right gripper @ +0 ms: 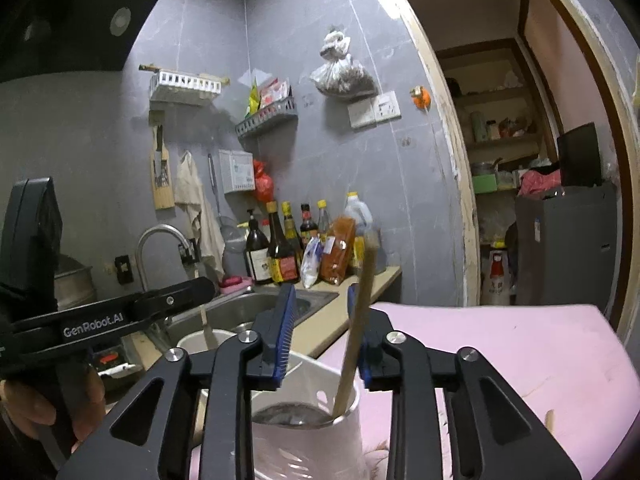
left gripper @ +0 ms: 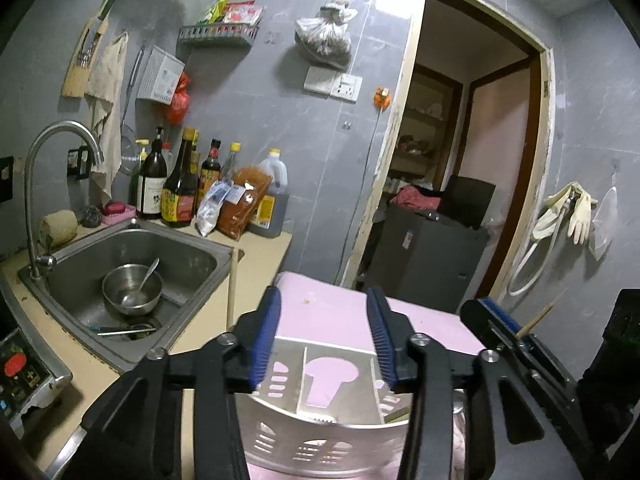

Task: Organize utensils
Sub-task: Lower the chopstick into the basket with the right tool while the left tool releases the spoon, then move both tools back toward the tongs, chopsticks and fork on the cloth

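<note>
Right gripper (right gripper: 320,332) is spread, jaws not pinching the wooden stick (right gripper: 354,344), which leans on the right jaw & stands in the white holder (right gripper: 308,432), lower centre. Left gripper (left gripper: 324,336) is spread w/ nothing between. Lift straight up, don't knock the stick.

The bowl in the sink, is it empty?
No, the metal bowl sitting in the sink has a spoon leaning inside it.

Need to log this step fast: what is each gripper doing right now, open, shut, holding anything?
Left gripper: open, over the metal utensil holder, holding nothing.
Right gripper: open; the wooden stick stands between its jaws in the holder, not clamped.
</note>
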